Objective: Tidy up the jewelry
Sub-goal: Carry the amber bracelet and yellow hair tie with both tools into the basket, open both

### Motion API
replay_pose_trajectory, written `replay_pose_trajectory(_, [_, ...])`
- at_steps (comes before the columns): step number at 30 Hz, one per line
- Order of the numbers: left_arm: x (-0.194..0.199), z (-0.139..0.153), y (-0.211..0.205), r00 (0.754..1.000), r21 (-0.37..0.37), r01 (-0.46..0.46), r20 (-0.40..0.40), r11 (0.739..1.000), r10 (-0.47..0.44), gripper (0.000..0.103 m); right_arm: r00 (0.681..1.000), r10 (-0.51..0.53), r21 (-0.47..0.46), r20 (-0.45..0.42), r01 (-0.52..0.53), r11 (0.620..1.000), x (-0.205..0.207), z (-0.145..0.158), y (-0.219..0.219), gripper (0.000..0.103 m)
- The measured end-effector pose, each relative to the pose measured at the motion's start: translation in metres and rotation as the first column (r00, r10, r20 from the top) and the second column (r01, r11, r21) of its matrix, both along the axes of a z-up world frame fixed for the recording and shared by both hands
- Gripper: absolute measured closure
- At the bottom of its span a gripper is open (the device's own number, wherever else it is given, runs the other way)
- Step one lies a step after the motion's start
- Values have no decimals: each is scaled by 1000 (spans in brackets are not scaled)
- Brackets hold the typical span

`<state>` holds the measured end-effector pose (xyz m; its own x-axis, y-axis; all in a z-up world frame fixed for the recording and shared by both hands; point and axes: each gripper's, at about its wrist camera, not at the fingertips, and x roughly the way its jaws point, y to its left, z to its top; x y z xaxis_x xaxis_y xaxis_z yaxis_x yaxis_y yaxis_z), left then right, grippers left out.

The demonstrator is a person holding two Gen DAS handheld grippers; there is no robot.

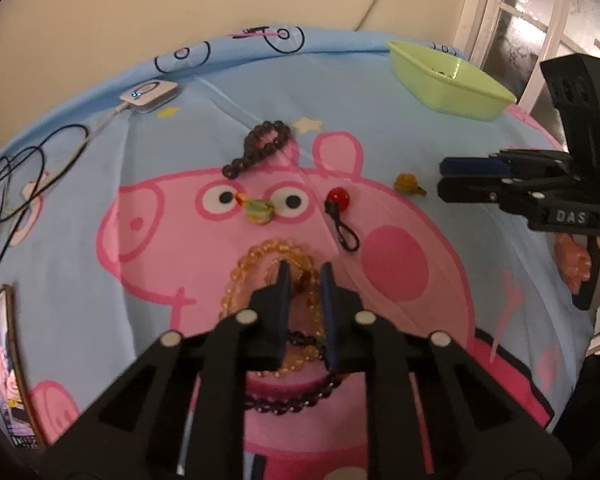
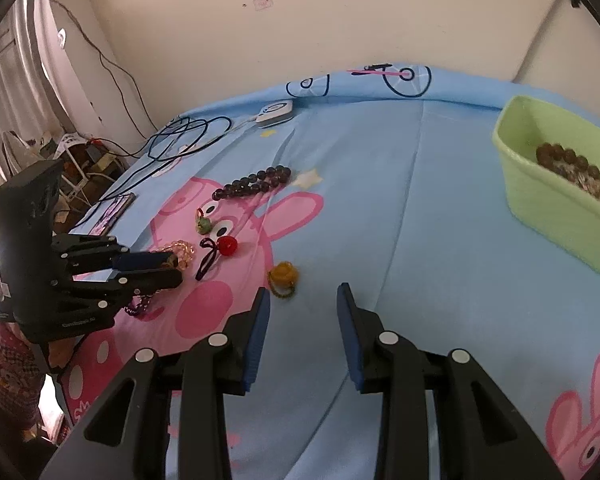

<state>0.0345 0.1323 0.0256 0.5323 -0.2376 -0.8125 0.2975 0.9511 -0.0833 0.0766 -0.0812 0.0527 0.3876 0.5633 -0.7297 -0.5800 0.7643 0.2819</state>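
Bedsheet (image 2: 400,208): three bead bracelets, three small charms. Green basket (image 2: 540,200): more beads. Left gripper (image 1: 305,276) narrow over amber bracelet (image 1: 256,256), grip unclear; right gripper (image 2: 303,300) apart, empty.

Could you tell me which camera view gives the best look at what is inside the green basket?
The right wrist view: the green basket is seen from above its rim, showing a brown bead bracelet lying inside. In the left wrist view, it sits far off, nearly side-on, with only a dark speck visible inside.
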Motion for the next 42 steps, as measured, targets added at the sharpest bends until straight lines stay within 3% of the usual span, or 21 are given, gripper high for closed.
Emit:
replay_pose_trajectory(10, [-20,23,19,999,-108,-44,20,993,46,96,992,112,-104,56,-106,989,7,6,33,93])
replay_pose_trajectory(13, [-25,34,22,998,-146,-54,33,988,59,96,988,137,-183,74,-121,976,4,-4,43,103])
replay_pose_trajectory(17, [-22,45,23,998,-202,-51,23,978,57,96,988,135,-186,79,-118,975,0,-3,37,103])
replay_pose_trajectory(19, [-16,44,26,998,-247,-57,-3,967,58,96,989,129,-154,68,-117,981,-3,-1,28,103])
replay_pose_trajectory(23, [-7,43,38,996,-441,-77,-78,894,47,96,993,118,-26,7,-118,993,-3,6,7,103])
replay_pose_trajectory(26, [0,44,38,993,-516,-90,-106,852,41,96,992,102,122,-75,-92,988,5,12,-18,103])
replay_pose_trajectory(29, [9,48,32,993,-561,-79,-118,824,15,96,992,74,202,-106,-52,978,13,20,-37,103])
replay_pose_trajectory(30, [12,48,30,993,-559,-77,-118,826,12,96,990,70,243,-123,-38,969,17,23,-46,103])
replay_pose_trajectory(31, [15,47,26,993,-524,-83,-116,848,26,96,989,60,256,-134,-24,966,20,24,-51,103])
replay_pose_trajectory(33, [20,40,7,991,-330,-110,-114,938,76,96,993,20,203,-112,4,979,22,23,-57,103])
replay_pose_trajectory(34, [23,33,-2,988,-285,-110,-138,952,73,96,994,15,195,-113,7,981,22,22,-59,103])
replay_pose_trajectory(36, [21,28,-15,986,-315,-74,-168,946,21,96,990,31,236,-140,3,972,21,20,-64,103])
replay_pose_trajectory(39, [17,32,-31,989,-277,-37,-145,960,-4,96,992,20,226,-125,9,974,18,19,-68,103])
replay_pose_trajectory(42, [20,37,-33,991,-308,-35,-137,951,-8,96,991,15,230,-131,16,973,19,15,-70,103])
